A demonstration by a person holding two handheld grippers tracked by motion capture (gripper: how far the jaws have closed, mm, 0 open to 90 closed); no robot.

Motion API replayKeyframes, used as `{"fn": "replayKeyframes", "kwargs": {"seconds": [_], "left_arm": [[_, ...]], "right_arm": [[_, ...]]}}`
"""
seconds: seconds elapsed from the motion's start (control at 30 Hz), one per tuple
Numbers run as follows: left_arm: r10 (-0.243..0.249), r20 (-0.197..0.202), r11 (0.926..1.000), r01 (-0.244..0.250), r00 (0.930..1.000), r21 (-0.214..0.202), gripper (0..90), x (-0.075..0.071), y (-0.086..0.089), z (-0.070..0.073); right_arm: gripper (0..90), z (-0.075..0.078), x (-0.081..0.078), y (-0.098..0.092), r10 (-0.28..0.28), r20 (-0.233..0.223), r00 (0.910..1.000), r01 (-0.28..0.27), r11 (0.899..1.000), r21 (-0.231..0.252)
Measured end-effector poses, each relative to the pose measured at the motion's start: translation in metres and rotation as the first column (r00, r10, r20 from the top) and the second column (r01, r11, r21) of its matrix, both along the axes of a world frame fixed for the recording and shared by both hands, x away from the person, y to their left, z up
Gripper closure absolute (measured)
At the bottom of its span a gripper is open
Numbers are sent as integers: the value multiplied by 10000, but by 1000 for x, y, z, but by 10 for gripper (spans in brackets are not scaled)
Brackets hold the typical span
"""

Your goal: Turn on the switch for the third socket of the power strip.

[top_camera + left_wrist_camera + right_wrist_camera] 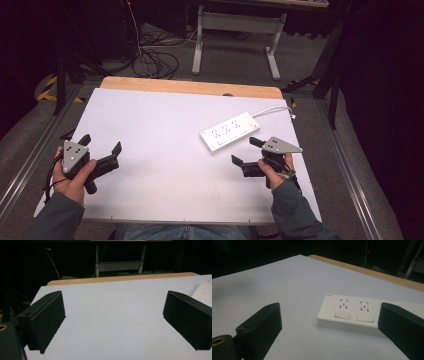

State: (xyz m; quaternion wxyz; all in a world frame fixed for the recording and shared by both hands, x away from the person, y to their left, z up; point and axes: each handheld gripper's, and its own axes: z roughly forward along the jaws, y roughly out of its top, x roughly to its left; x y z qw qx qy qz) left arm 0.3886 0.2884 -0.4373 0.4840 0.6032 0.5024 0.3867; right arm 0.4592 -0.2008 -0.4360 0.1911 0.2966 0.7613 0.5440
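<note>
Both grippers are waiting with fingers spread and empty, the right gripper (246,151) facing the power strip (229,131) lying right of centre on the surface (150,150), the left gripper (101,145) idling lower left, so a reach probably comes next.

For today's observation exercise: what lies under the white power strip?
The power strip lies flat on the white tabletop, its cable trailing toward the far right edge. Its underside is covered from sight.

Power strip (352,315): smooth white plastic, slight sheen. Bench (160,150): matt white sheet over a pale wood edge. Right tool (246,151) and left tool (101,144): matt black plastic jaws, dull grey metal top plates.
</note>
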Motion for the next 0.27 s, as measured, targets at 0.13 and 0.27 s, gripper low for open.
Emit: {"fn": "replayKeyframes", "kwargs": {"seconds": [0.13,0.27], "left_arm": [[27,24,10000,-27,10000,-4,47,0,0,0],[74,35,10000,-74,10000,17,46,-1,1,0]], "right_arm": [[59,0,1,1,47,-28,10000,-47,10000,7],[59,-1,1,1,77,-54,10000,-77,10000,31]]}}
